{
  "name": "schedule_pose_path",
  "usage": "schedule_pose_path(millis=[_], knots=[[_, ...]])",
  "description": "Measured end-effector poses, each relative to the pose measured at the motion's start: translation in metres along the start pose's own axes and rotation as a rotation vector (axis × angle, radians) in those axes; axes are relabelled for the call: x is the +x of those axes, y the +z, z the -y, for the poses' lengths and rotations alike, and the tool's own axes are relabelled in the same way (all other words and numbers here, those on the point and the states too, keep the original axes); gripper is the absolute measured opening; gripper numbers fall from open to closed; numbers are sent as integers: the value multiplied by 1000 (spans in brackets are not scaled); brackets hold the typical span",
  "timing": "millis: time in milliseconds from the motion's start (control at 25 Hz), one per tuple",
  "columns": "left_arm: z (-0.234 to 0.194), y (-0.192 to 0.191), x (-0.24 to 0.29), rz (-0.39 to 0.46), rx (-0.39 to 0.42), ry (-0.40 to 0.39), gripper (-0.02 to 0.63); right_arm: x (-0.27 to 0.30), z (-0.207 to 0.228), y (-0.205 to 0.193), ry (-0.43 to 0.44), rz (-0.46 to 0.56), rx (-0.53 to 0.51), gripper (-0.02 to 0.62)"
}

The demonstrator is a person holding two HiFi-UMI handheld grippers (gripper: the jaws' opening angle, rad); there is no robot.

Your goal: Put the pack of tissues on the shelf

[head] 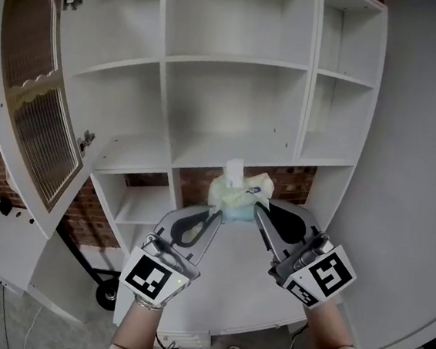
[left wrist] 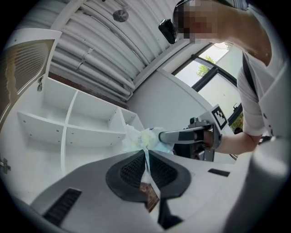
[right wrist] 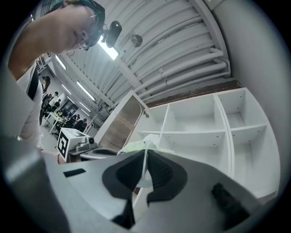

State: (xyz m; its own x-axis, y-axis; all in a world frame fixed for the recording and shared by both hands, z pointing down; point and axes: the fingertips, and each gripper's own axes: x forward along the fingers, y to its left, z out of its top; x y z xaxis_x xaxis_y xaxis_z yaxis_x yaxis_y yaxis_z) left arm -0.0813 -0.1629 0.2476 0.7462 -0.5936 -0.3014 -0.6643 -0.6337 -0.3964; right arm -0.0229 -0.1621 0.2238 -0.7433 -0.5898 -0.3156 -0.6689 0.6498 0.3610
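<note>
**Location.** The pack of tissues [head: 237,193] is held in the air in front of the white shelf unit [head: 237,62], suspended between the two grippers. It rests on no shelf board, so placement is judged not yet done.

**Grip.** The left hand-held gripper [head: 214,214] is closed on the pack's left edge. In the left gripper view its jaws are pressed together on a thin fold of the wrapper [left wrist: 146,160]. The right hand-held gripper [head: 259,209] is closed likewise on the opposite edge, with only film seen between its pads in the right gripper view.

**Condition.** One loose tissue [head: 235,170] stands out of the top, so the opening faces upward. The cabinet door [head: 37,89] is swung open at the left.

**Handling, as judged.**
- The pack is taken to be light, soft and easily crushed, with a smooth film that may slip or tear.
- A pinch on the edge folds alone is considered marginal, since the body can sag or swing between the two holds.
- A hold across the short ends of the body is advised, with moderate pressure.
- The pack is best kept level, with the opening upward.
</note>
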Motion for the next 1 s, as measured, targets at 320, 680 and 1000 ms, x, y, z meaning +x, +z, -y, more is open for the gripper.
schedule_pose_path(millis=[320, 680, 1000], knots=[[-42, 9, 43, 24, 72, 38, 25, 37, 46, 6, 24, 60, -40, 31], [-93, 28, 91, 33, 175, 109, 24, 83, 100, 31, 72, 122, -140, 31], [-140, 86, 134, 65, 305, 153, 23, 120, 151, 89, 83, 191, -219, 31]])
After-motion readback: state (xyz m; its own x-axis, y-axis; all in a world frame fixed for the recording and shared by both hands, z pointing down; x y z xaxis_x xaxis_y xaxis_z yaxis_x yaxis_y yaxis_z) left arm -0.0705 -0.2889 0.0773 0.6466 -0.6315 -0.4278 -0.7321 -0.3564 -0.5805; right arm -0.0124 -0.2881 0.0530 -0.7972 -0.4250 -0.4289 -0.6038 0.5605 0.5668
